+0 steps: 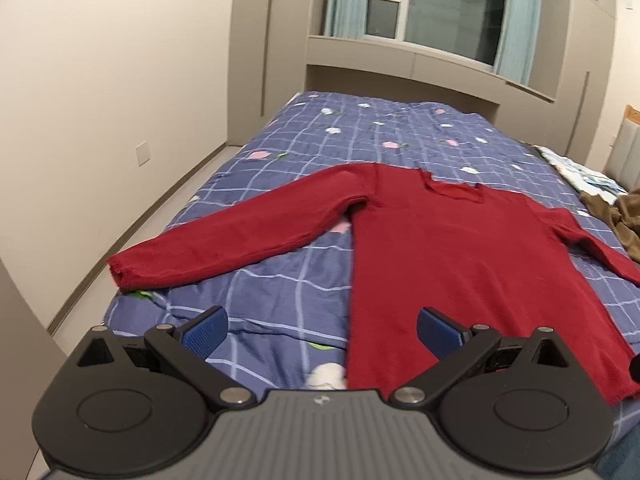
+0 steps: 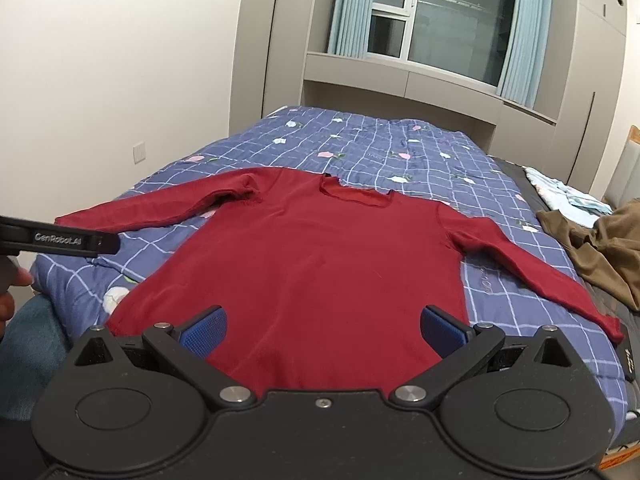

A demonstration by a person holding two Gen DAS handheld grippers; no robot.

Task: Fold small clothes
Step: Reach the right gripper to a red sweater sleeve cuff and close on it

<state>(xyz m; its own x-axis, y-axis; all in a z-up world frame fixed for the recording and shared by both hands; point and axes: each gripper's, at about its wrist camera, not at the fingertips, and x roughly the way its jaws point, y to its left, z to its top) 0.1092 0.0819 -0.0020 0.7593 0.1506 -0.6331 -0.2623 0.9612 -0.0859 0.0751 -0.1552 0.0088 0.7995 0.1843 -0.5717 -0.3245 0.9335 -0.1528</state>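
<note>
while both grippers hang above the near edge of the bed (image 2: 400,148), a red sweater (image 2: 320,256) lies flat on the blue checked quilt (image 1: 304,128), front up, neckline toward the window (image 2: 440,20) and hem toward the cameras. its two sleeves are spread out to either side, each slanting back toward the near end of the bed; the left sleeve (image 1: 224,232) ends in a frayed cuff near the quilt's edge.

the left gripper (image 1: 322,330) has its jaws wide apart and holds nothing; it hovers over the sweater's lower left side, one blue pad (image 1: 206,332) above the quilt and the other above the red cloth. the right gripper (image 2: 323,330) is likewise spread wide and empty, poised over the middle of the hem.

in the right wrist view the left gripper's black body shows at the left edge, beside the left sleeve. a brown garment (image 2: 604,248) lies crumpled at the right side of the bed, near the right sleeve (image 2: 532,268), with a pale cloth (image 2: 560,192) behind it.
</note>
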